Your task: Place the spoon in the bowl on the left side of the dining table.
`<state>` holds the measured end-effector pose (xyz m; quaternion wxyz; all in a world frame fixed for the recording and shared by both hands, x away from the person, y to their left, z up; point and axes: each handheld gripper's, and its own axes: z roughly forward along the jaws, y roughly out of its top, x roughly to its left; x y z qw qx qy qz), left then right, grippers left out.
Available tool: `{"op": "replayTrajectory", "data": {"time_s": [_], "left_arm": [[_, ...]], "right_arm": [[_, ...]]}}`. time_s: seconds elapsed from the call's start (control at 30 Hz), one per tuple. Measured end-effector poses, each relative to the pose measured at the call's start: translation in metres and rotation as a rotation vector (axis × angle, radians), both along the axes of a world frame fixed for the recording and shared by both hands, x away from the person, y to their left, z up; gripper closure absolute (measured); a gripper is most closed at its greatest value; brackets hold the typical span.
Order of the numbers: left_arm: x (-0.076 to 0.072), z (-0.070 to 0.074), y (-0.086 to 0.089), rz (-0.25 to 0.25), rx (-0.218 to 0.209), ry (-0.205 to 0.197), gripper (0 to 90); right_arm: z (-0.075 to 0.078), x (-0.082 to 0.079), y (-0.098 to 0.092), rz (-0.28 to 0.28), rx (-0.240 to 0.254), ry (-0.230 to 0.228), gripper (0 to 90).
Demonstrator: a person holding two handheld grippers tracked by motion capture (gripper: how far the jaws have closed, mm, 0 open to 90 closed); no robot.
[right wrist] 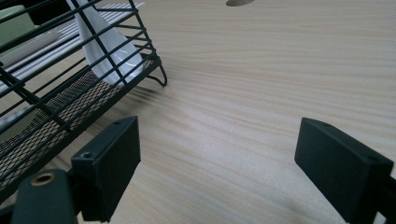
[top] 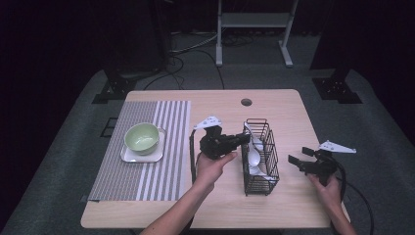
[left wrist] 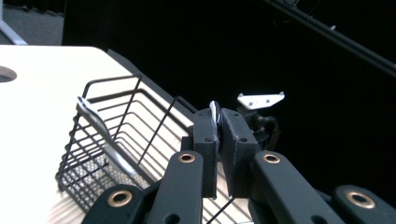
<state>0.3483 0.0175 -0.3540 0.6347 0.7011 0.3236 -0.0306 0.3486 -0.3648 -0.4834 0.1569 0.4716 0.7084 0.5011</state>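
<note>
The left gripper (top: 243, 138) pinches the handle of a white spoon (left wrist: 214, 112) at the near-left rim of the black wire basket (top: 272, 156); more white spoons (top: 254, 157) lie inside the basket; the right gripper (top: 296, 156), jaws spread wide and empty, rests on the table (top: 288, 107) just right of the basket.
</note>
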Motion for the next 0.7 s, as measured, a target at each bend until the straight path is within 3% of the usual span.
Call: {"op": "replayTrajectory", "data": {"time_s": [0.37, 0.53, 0.7], "left_arm": [[0.001, 0.025, -0.007, -0.012, -0.017, -0.022, 85.2], [0.002, 0.034, -0.004, -0.014, -0.022, -0.027, 85.1], [0.005, 0.044, 0.004, -0.010, -0.058, -0.022, 85.2]], "right_arm": [[0.000, 0.000, 0.000, -0.004, 0.000, 0.001, 13.2], [0.000, 0.000, 0.000, -0.004, 0.003, 0.001, 13.2], [0.000, 0.000, 0.000, -0.005, 0.002, 0.002, 13.2]]}}
